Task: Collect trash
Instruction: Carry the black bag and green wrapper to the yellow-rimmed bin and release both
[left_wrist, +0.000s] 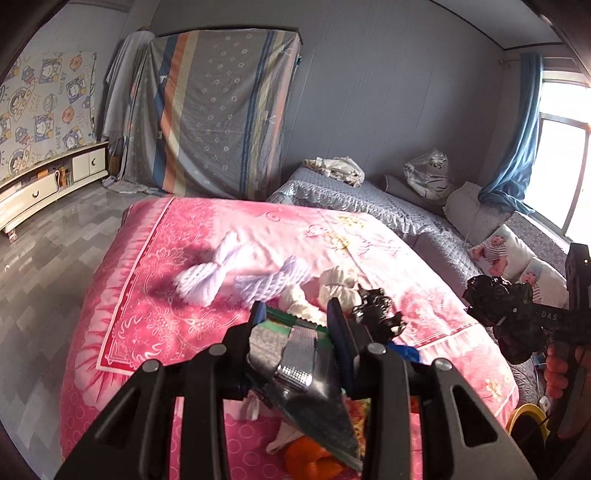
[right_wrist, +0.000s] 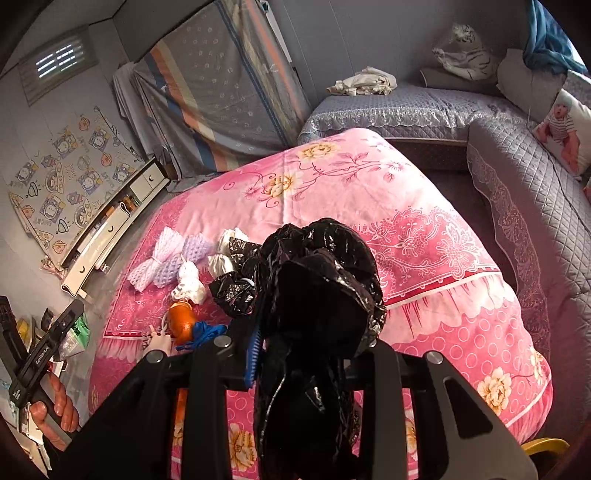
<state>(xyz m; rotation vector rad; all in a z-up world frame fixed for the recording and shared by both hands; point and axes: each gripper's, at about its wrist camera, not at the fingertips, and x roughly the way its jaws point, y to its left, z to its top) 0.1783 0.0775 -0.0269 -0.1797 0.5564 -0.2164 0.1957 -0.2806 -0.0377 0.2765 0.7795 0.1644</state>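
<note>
A crumpled black plastic bag (right_wrist: 325, 280) was clamped between the jaws of the right gripper (right_wrist: 314, 332) and held above the pink floral quilt (right_wrist: 424, 229). A flat foil snack wrapper (left_wrist: 295, 365), silver with a green edge, was pinched in the narrowed jaws of the left gripper (left_wrist: 297, 314), likewise above the quilt. More trash was left on the quilt in a loose cluster: two white foam fruit nets (right_wrist: 162, 258), knotted white plastic bags (right_wrist: 190, 282), a second black bag (right_wrist: 232, 288), an orange plastic bag (right_wrist: 181, 321) and a blue scrap (right_wrist: 205, 332) touching it. The quilt was spread over a raised surface beside a grey quilted sofa (right_wrist: 517, 184), on which a pile of pale cloth (right_wrist: 364, 83), a wrapped tiger toy (right_wrist: 465, 55) and baby-print cushions (right_wrist: 563, 129) were seen. A striped sheet (left_wrist: 221, 110) was draped against the grey wall, and a low white cabinet (left_wrist: 44, 184) was set on the glossy grey floor. No container for the trash could be made out; only a yellow rim (left_wrist: 524, 417) was visible past the quilt's edge.
</note>
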